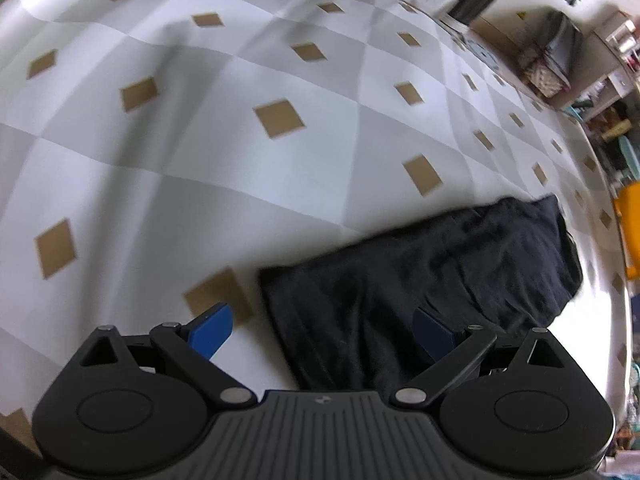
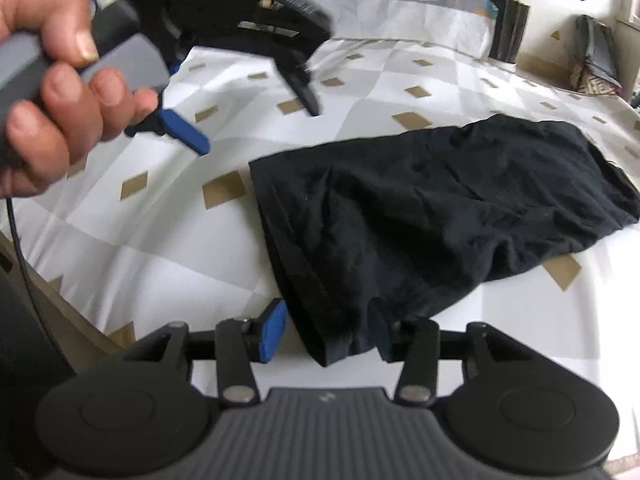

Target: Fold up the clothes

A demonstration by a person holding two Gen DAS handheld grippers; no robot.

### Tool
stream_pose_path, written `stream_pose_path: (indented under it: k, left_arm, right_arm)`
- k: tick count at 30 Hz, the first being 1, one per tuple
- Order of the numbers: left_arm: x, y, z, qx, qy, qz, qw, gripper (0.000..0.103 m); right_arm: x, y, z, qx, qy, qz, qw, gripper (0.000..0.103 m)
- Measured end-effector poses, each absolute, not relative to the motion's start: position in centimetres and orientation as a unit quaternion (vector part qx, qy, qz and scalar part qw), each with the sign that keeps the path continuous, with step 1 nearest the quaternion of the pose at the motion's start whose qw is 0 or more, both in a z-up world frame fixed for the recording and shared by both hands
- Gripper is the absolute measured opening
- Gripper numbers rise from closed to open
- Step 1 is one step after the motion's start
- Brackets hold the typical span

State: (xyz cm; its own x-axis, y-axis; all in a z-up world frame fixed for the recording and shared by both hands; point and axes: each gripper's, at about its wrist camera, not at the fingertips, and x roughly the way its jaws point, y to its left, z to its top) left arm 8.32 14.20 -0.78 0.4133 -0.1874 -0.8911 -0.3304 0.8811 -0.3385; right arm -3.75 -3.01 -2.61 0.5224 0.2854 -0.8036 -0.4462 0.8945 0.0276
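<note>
Black garment (image 2: 432, 208): lying folded and rumpled on a bed covered by a grey-and-white checked bedspread (image 2: 160, 232) with tan diamond patches. In the right wrist view it fills the centre and stretches toward 3 o'clock; its near corner hangs down to 6 o'clock, between the fingers of the right gripper (image 2: 326, 334).

Right gripper: jaws partly apart. The blue left pad (image 2: 274, 330) stands clear of the cloth, with a strip of bedspread showing between pad and fabric. The right pad is dark and largely covered by the garment's corner; contact on that side cannot be confirmed. No clamping grip is evident.

Left gripper (image 1: 322, 334): jaws spread wide. In its own view the left blue pad (image 1: 212, 330) sits over bare bedspread at 7 o'clock, and the right blue pad (image 1: 434, 336) lies over the garment's near portion at 5 o'clock. Nothing is pinched between them. The garment (image 1: 440, 276) runs from 6 o'clock toward 3 o'clock in this view.

In the right wrist view, a hand (image 2: 60, 92) at 10 o'clock grips the grey handle of the left gripper, which is raised above the bedspread and clear of the garment.

Background at 12 to 2 o'clock: cluttered shelves and a dark bag, blurred.
</note>
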Motion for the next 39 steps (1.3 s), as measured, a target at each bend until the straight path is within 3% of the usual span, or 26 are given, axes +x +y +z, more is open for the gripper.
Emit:
stream_pose_path:
  k: [10, 13, 19, 29, 39]
  left_arm:
    - [8.9, 10.3, -1.9, -0.190, 0.565, 0.006, 0.803, 0.097]
    - [9.0, 9.2, -2.6, -0.176, 0.577, -0.002, 0.798, 0.097]
    - [8.9, 8.3, -3.8, -0.159, 0.595, -0.003, 0.788, 0.097]
    - [8.2, 8.1, -4.9, -0.132, 0.609, 0.006, 0.782, 0.097]
    - [7.1, 7.8, -6.7, -0.099, 0.630, 0.018, 0.770, 0.097]
  right_arm:
    - [-2.7, -3.0, -5.4, -0.116, 0.457, 0.207, 0.857, 0.044]
    - [-2.7, -3.2, -5.4, -0.111, 0.455, 0.205, 0.859, 0.027]
    - [-2.3, -3.9, -5.1, -0.064, 0.477, 0.198, 0.854, 0.013]
    - [-3.2, -3.1, -4.9, -0.023, 0.510, 0.230, 0.829, 0.014]
    - [-3.0, -4.5, -3.1, -0.014, 0.526, 0.263, 0.809, 0.030]
